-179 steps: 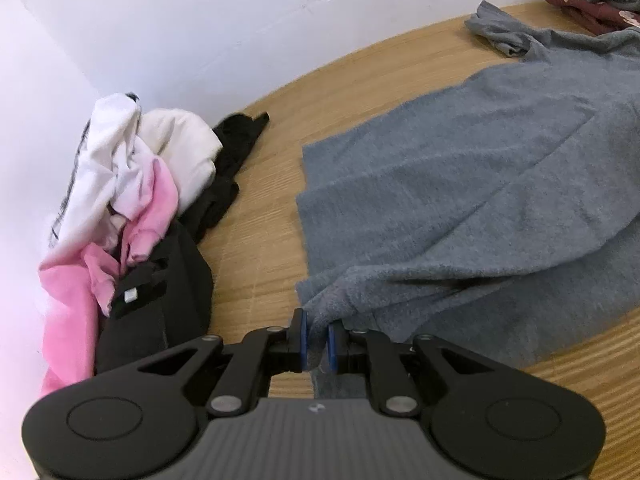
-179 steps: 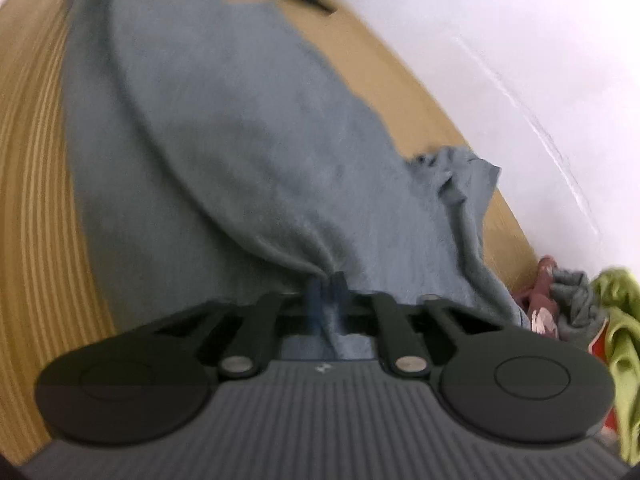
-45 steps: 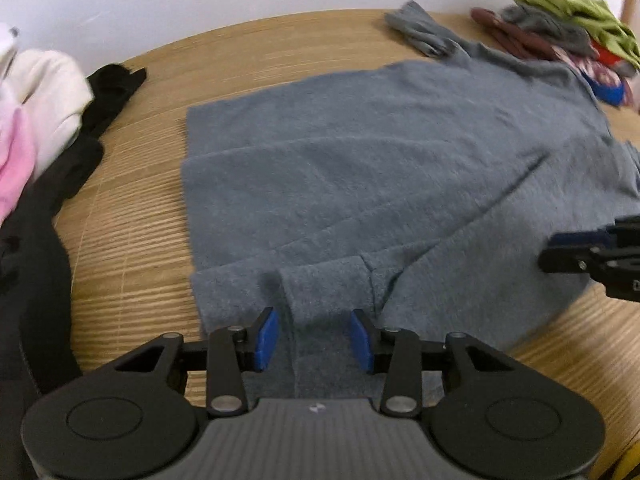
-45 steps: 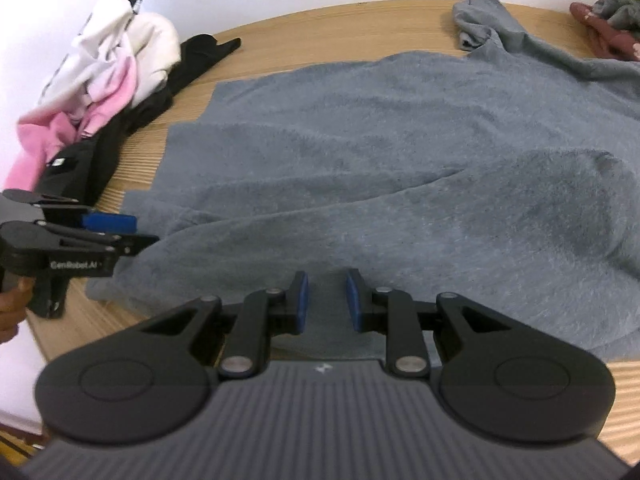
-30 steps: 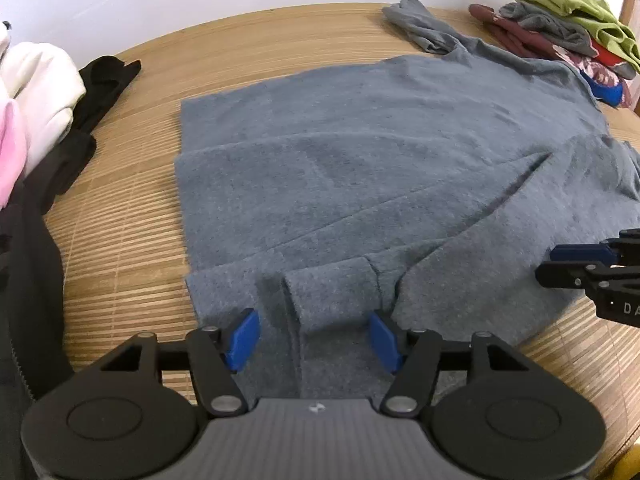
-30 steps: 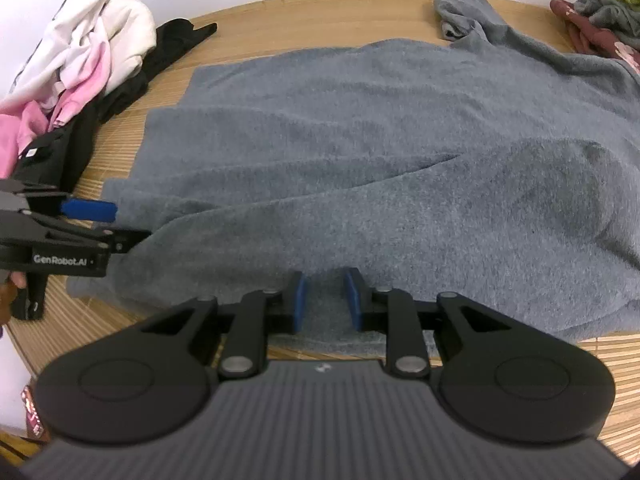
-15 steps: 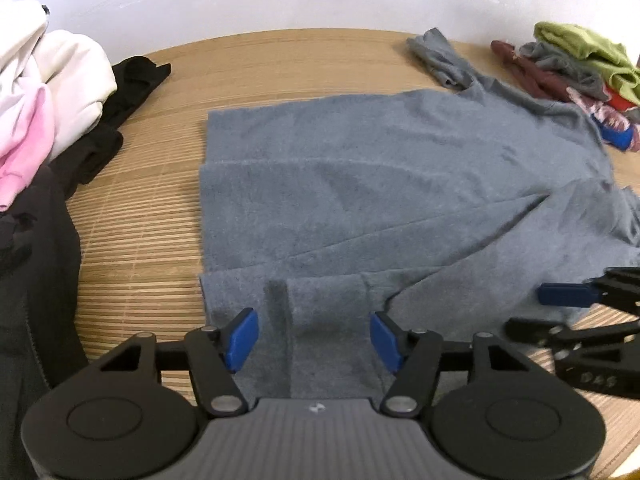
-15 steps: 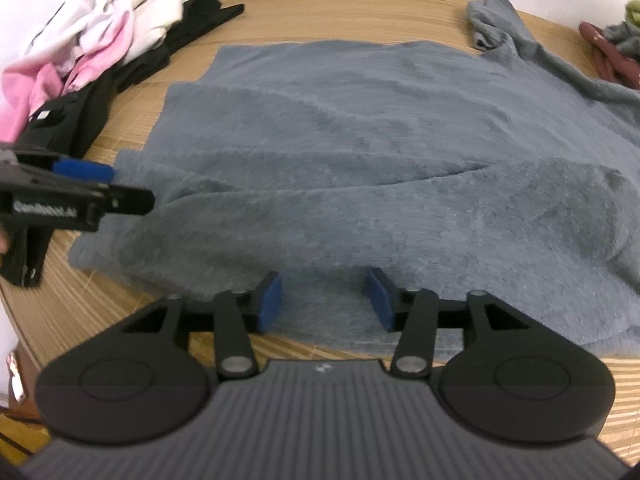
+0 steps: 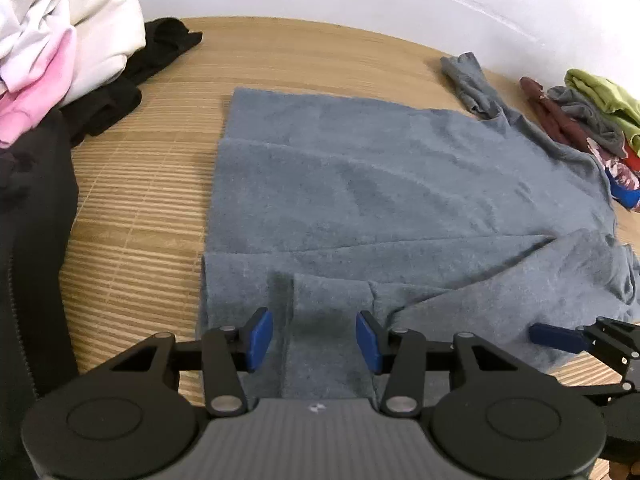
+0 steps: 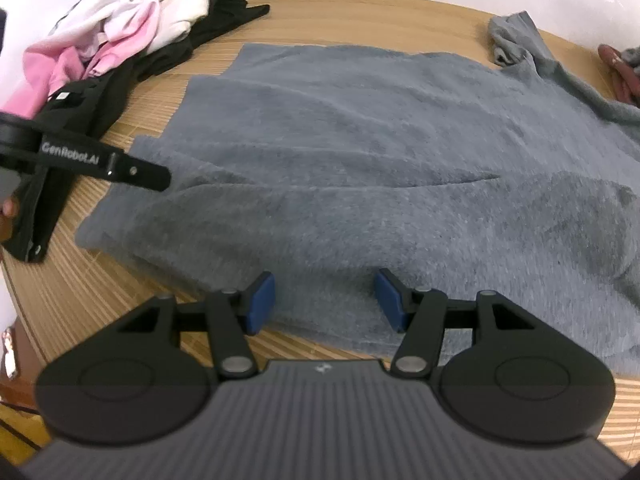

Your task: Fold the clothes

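Left claw (image 9: pixel 314 338) jaws just narrowing, apart over a fold ridge of grey sweater (image 9: pixel 400 208); right claw (image 10: pixel 326 300) just widening, empty, at its near hem. Pinch both layers evenly before lifting.

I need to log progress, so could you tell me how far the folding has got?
Done: the near side of the grey top is folded over. In hand: nothing; left gripper and right gripper are open, having just released. Left: the far sleeve and final folds.
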The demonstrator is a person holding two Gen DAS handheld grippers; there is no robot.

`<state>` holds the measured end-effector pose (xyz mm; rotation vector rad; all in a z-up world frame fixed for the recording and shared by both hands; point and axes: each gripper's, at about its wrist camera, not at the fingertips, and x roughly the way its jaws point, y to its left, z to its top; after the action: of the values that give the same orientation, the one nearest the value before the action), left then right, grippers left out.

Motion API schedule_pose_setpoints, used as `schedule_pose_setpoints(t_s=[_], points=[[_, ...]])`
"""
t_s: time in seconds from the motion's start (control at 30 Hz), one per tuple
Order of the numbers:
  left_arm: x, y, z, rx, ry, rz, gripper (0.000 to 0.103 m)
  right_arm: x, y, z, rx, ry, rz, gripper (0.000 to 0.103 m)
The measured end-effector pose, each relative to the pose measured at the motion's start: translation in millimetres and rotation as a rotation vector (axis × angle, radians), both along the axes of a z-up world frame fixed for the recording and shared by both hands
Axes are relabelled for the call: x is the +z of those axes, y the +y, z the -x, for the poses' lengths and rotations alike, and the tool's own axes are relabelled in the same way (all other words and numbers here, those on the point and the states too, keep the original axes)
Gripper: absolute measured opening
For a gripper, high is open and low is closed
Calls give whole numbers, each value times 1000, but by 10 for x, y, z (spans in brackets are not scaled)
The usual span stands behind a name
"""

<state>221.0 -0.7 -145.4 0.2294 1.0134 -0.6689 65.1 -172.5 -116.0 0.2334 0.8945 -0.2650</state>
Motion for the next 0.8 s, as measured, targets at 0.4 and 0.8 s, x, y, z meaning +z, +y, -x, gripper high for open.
schedule_pose_setpoints(t_s=[0.4, 0.8], points=[[11, -105, 118, 64, 30, 2, 8, 168, -255, 224, 21, -71, -31, 70], [185, -245, 176, 84, -28, -155, 20, 469, -2046, 1437, -525, -196, -97, 72]])
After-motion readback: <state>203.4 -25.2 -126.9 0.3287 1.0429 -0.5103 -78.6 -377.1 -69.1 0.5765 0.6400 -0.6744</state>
